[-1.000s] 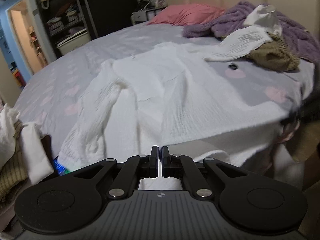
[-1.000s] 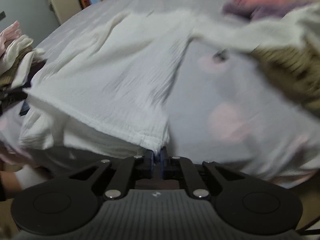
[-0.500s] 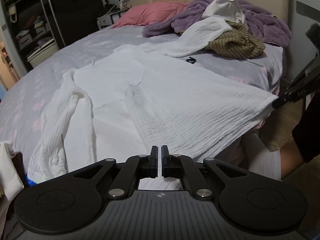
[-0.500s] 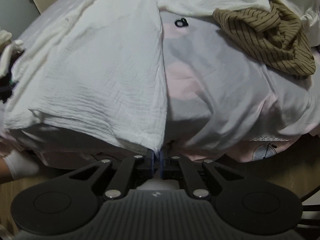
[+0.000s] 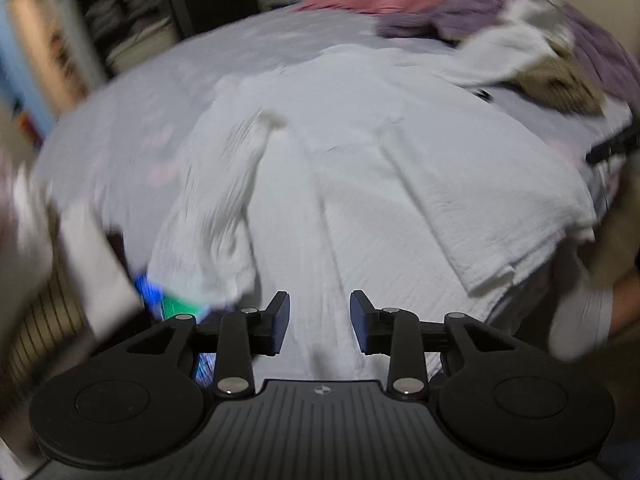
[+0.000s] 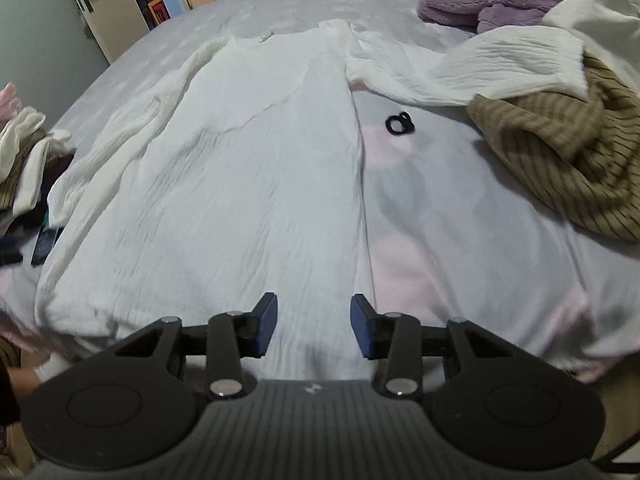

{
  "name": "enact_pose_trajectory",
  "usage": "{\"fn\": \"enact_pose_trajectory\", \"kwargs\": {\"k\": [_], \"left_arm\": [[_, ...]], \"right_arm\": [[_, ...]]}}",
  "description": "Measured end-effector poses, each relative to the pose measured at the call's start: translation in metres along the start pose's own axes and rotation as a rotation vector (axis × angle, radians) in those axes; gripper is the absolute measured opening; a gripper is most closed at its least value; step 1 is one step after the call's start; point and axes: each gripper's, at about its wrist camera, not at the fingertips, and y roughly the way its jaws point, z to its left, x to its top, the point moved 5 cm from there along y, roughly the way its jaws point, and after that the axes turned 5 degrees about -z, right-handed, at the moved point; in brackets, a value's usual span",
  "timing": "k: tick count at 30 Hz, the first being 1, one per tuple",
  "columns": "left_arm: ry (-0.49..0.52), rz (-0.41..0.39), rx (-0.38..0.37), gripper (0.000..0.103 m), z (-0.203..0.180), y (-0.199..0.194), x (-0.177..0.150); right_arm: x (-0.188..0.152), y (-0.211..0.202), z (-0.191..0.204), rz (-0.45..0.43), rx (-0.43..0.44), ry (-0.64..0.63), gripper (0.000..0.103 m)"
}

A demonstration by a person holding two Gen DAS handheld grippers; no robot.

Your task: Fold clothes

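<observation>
On the bed (image 6: 460,208), white garment (image 6: 240,184), hem perhaps overhanging

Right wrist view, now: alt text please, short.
A white crinkled garment lies spread flat on a pale bed, its hem at the near edge, just beyond the open, empty right tool. To its right lie a small black hair tie and a heap with a brown striped top and purple fleece.

The white shirt (image 6: 248,184) is crinkled, matt gauze-like cloth; the bedsheet (image 6: 460,240) looks smooth. The brown top (image 6: 568,152) is ribbed knit, the purple blanket (image 6: 500,10) fluffy, and the right gripper (image 6: 313,326) matt black plastic with shiny metal pins
</observation>
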Motion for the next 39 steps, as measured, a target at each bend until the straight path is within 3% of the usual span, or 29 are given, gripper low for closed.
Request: {"fn": "enact_pose_trajectory", "kwargs": {"k": [3,10,20,26,28,30,31,33,34,35,39], "left_arm": [[-0.058,0.024,-0.012,0.031,0.005,0.006,-0.012],[-0.056,0.096,-0.026,0.031,0.003,0.016,-0.04],[-0.073,0.14,-0.057,0.032,-0.007,0.024,-0.045],[-0.086,0.167,-0.043,0.038,-0.006,0.032,-0.054],[-0.087,0.177,-0.035,0.038,-0.005,0.036,-0.057],[-0.089,0.186,-0.029,0.038,-0.004,0.039,-0.06],[-0.108,0.188,-0.033,0.036,-0.001,0.04,-0.062],[-0.162,0.185,-0.043,0.024,0.008,0.04,-0.063],[-0.192,0.181,-0.056,0.01,0.012,0.039,-0.063],[-0.225,0.177,-0.077,0.004,0.015,0.037,-0.063],[-0.3,0.129,-0.138,0.002,0.019,0.024,-0.053]], "right_arm": [[0.001,0.017,-0.003,0.016,-0.006,-0.029,0.044],[-0.012,0.034,-0.013,0.057,-0.006,0.011,0.042],[-0.024,0.036,-0.034,0.064,-0.029,0.135,0.043],[-0.027,0.039,-0.032,0.082,-0.012,0.142,0.045],[-0.028,0.039,-0.031,0.093,-0.003,0.137,0.04],[-0.029,0.039,-0.03,0.104,0.005,0.133,0.022],[-0.03,0.039,-0.029,0.112,0.019,0.129,0.007],[-0.028,0.036,-0.027,0.115,0.038,0.126,0.006],[-0.026,0.032,-0.026,0.11,0.051,0.127,0.006],[-0.023,0.028,-0.026,0.102,0.06,0.128,0.006],[-0.001,0.0,-0.037,0.027,0.054,0.15,0.005]]}}
